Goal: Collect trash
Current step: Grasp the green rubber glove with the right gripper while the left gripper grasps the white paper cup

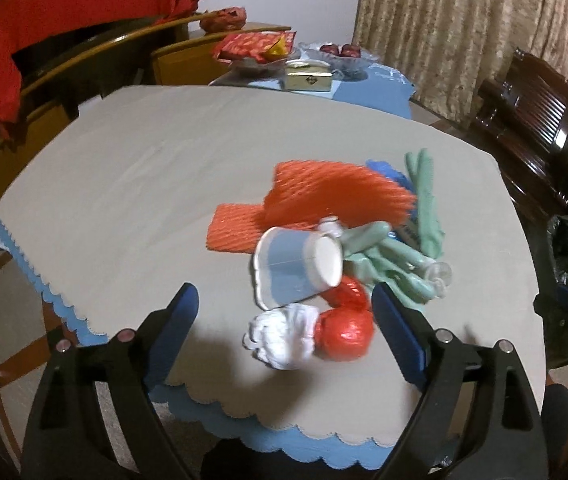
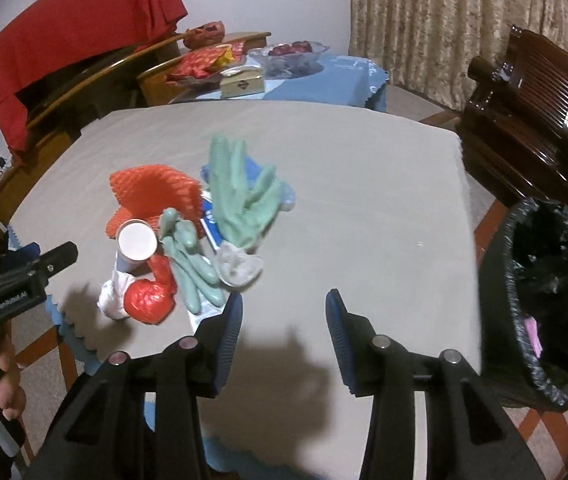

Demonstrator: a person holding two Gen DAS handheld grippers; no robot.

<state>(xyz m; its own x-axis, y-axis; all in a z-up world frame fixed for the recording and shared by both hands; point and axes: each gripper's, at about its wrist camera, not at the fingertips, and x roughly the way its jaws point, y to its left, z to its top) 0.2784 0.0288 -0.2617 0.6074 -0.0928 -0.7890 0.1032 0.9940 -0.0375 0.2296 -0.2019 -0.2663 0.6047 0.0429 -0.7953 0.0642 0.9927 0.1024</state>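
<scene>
Tongs (image 1: pixel 284 312) agape — grey tablecloth (image 1: pixel 143 168), curtained room

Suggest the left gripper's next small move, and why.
Probably ease the left gripper down over the crumpled white wad and red wrapper ball, then close. Its jaws stand open with nothing gripped, and those two pieces lie nearest, framed between the fingers. The lined bin stands beside the table.

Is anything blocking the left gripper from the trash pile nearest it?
Nothing visible does. The open left gripper already frames the white crumpled wad and red foil ball at the pile's near edge; only bare tablecloth lies around them.
</scene>
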